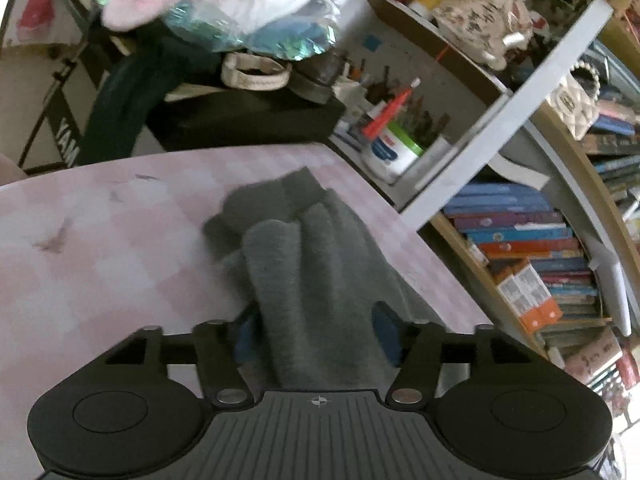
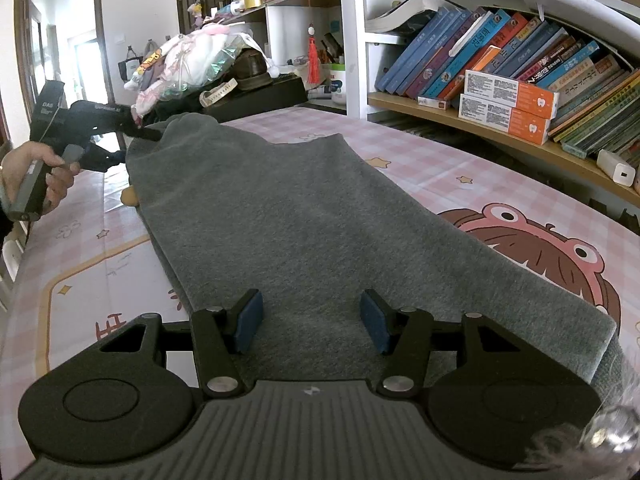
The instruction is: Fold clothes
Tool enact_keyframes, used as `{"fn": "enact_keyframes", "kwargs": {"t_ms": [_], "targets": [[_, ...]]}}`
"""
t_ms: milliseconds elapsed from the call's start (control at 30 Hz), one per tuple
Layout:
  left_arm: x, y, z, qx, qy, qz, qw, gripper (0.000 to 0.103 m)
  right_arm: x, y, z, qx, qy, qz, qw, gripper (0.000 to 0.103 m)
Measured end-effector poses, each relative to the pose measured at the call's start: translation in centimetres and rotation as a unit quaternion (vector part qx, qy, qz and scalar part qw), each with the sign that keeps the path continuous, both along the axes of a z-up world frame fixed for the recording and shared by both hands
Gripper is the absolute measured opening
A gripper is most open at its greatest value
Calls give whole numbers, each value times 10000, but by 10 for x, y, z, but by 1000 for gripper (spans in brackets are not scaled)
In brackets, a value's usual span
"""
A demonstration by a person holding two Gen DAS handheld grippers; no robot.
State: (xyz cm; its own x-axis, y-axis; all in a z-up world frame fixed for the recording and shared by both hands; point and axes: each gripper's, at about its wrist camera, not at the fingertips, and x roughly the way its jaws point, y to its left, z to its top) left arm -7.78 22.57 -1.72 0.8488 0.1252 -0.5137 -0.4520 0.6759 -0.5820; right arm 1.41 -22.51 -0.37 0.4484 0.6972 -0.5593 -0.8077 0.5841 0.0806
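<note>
A grey garment (image 2: 296, 216) lies stretched along a bench (image 2: 460, 168) covered in a pink checked cloth with cartoon prints. The left gripper (image 1: 316, 332) pinches a bunched end of the garment (image 1: 304, 248) between its blue pads (image 1: 385, 330), lifting that end off the bench; a hand (image 2: 36, 176) holds its handle. The right gripper (image 2: 312, 322) hovers over the near end of the garment with its jaws spread, the pads (image 2: 250, 320) clear of the fabric. A bookshelf (image 2: 500, 132) with leaning books (image 2: 492, 48) stands just beside the bench.
</note>
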Motion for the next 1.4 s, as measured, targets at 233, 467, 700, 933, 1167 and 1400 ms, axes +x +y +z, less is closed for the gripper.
{"fn": "enact_keyframes", "kwargs": {"t_ms": [233,467,700,933,1167,1400], "targets": [[10,-9,3,344,215,279,9988,20,0,0,0,-6,-7,0,10000,53],[6,-21,23,1012,126,93,9947,17,-1,0,0,-11,-13,0,10000,53],[1,-8,11,612,226,89,9978,17,-2,-1,0,-18,-21,0,10000,53],[1,9,-6,-366,107,227,9990,41,-1,0,0,-13,-14,1,10000,53],[17,7,-3,-449,108,168,9988,57,-2,0,0,-15,-17,-2,10000,53],[16,-3,8,-56,144,242,9996,56,-2,0,0,-15,-19,-4,10000,53]]}}
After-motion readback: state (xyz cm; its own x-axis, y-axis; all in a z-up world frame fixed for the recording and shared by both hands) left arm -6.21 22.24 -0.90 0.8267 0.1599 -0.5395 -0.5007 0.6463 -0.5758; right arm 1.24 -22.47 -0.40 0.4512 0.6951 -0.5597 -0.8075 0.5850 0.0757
